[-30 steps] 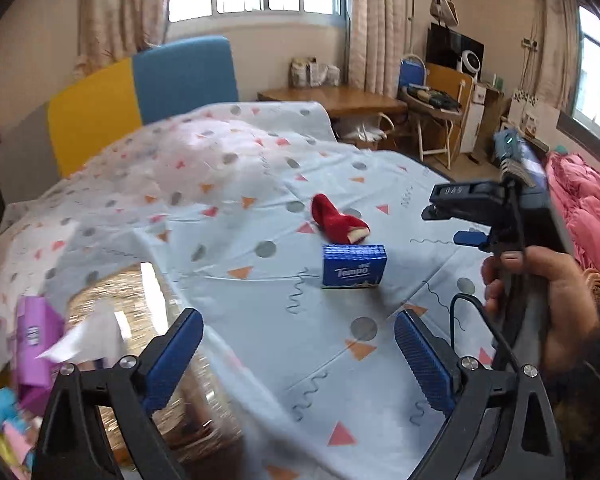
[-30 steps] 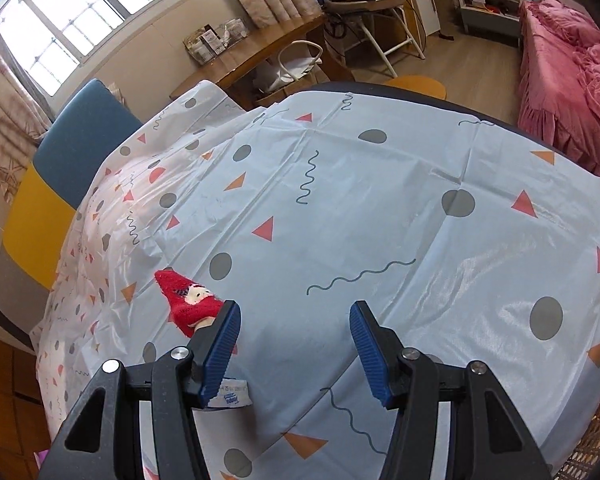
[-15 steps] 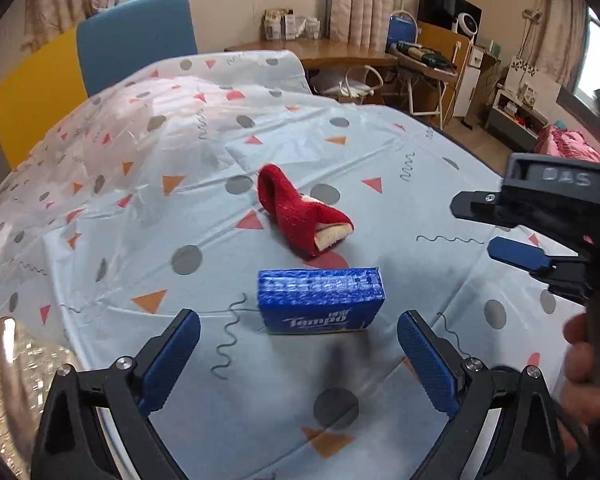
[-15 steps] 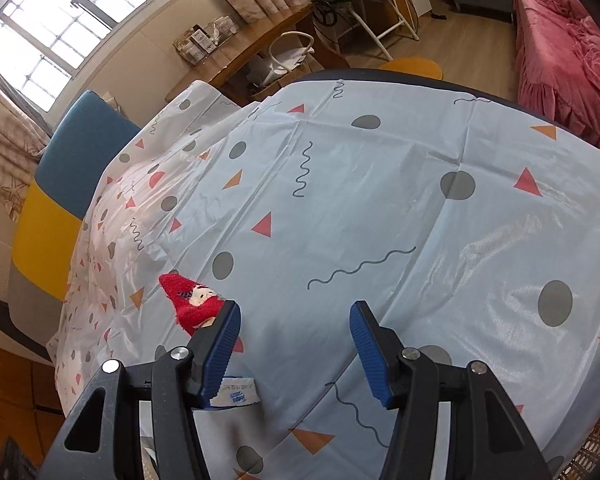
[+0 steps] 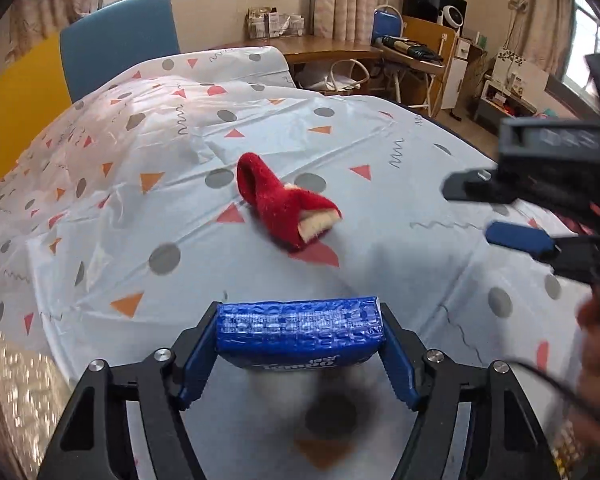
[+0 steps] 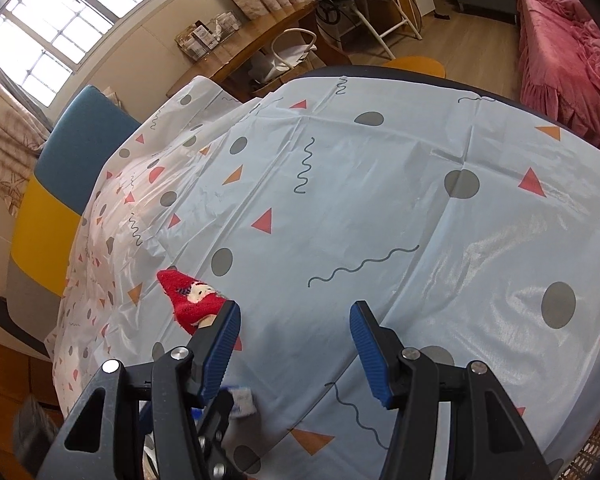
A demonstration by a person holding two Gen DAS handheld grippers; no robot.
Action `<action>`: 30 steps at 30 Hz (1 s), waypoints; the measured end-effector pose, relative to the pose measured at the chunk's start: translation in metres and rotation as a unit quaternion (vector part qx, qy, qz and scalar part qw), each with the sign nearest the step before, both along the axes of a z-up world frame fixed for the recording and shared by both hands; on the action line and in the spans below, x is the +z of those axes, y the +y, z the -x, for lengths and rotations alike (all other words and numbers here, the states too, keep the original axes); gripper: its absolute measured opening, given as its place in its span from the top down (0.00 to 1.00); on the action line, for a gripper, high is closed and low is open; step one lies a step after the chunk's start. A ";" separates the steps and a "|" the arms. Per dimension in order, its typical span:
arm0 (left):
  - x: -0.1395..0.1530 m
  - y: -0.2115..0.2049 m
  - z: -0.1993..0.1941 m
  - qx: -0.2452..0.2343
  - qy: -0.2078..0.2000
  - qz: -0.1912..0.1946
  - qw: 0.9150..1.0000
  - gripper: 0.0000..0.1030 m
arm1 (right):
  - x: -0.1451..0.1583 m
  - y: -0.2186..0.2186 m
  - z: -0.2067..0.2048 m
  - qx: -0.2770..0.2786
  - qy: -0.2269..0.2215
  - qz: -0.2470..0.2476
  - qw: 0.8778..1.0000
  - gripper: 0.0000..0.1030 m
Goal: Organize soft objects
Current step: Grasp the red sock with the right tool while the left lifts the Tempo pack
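The left gripper (image 5: 300, 354) has its jaws closing around the blue tissue pack (image 5: 298, 332), which lies on the tabletop (image 5: 400, 264) directly in front of you. The pack spans the full gap between the 2 blue pads, and both pads appear to meet its short ends. Whether the grip is firm yet cannot be told.

The right gripper (image 6: 294, 340) hovers above the tabletop with its jaws partly open and nothing between them. The red sock (image 5: 282, 208) lies beyond the pack, well apart from it, and sits just beside the right gripper's left pad in the right wrist view.

Risks from this position:

1. Crushing. The pack is a soft wrapper over tissues. If you close too hard, its ends are likely to buckle inward and the pack may bow upward out of the pads.
2. Slipping. The wrapper looks glossy, and the hold is on the 2 narrow ends only. If you lift before the pads bite, the pack may slide down or pivot out.
3. Dragging the cloth. The plastic tablecloth (image 6: 380, 200) is creased and loose. If the lower pad edges touch it while closing, it could be pinched and pulled up with the pack, shifting the sock.
4. Collision. The right gripper is close on the right side of the left wrist view. A lift that swings rightward could strike it
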State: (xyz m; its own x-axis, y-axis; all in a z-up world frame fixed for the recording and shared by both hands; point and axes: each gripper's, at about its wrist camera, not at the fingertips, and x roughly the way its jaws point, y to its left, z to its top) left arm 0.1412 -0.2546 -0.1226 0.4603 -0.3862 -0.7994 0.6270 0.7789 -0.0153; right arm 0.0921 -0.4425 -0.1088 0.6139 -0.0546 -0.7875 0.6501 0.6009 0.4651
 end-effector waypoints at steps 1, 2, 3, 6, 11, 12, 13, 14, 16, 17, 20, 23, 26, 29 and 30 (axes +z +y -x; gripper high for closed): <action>0.001 0.006 0.008 0.001 0.001 0.000 1.000 0.29 | 0.000 0.000 0.000 0.000 0.002 0.001 1.000 0.44; 0.002 0.014 0.017 0.003 0.000 0.000 1.000 0.29 | -0.001 0.000 0.000 0.001 0.002 0.000 1.000 0.44; 0.002 0.020 0.026 0.006 -0.002 -0.005 1.000 0.29 | -0.001 0.001 0.000 0.003 0.002 -0.003 1.000 0.44; 0.004 0.042 0.056 0.006 -0.022 -0.016 1.000 0.29 | -0.003 0.001 -0.002 0.007 0.010 -0.004 1.000 0.44; -0.006 0.072 0.092 0.010 -0.041 -0.025 0.999 0.29 | -0.008 0.006 -0.007 0.028 0.026 -0.007 0.999 0.44; -0.011 0.078 0.094 0.016 -0.041 -0.012 0.999 0.28 | -0.008 0.009 -0.009 0.035 0.027 -0.004 0.999 0.44; -0.012 0.081 0.096 0.017 -0.046 -0.003 0.999 0.28 | -0.008 0.011 -0.010 0.041 0.028 -0.002 0.999 0.44; -0.014 0.082 0.096 0.016 -0.046 0.001 0.999 0.29 | -0.009 0.014 -0.012 0.049 0.031 0.000 0.998 0.44; -0.020 0.085 0.095 0.022 -0.036 0.013 0.999 0.29 | -0.010 0.020 -0.017 0.065 0.037 0.005 0.997 0.44; -0.023 0.086 0.093 0.024 -0.030 0.016 0.999 0.29 | -0.011 0.024 -0.019 0.078 0.038 0.007 0.996 0.44; -0.029 0.088 0.094 0.024 -0.030 0.018 0.999 0.29 | -0.012 0.042 -0.030 0.125 0.042 0.010 0.991 0.44; -0.029 0.089 0.095 0.023 -0.026 0.021 0.999 0.29 | -0.007 0.062 -0.046 0.179 0.051 0.040 0.982 0.44; -0.029 0.090 0.096 0.021 -0.027 0.023 0.999 0.29 | 0.005 0.073 -0.072 0.216 0.051 0.089 0.971 0.44; -0.029 0.090 0.097 0.020 -0.027 0.023 0.999 0.29 | 0.005 0.080 -0.104 0.248 0.074 0.131 0.957 0.44; -0.029 0.090 0.097 0.022 -0.026 0.023 0.999 0.29 | 0.002 0.082 -0.115 0.259 0.086 0.140 0.952 0.44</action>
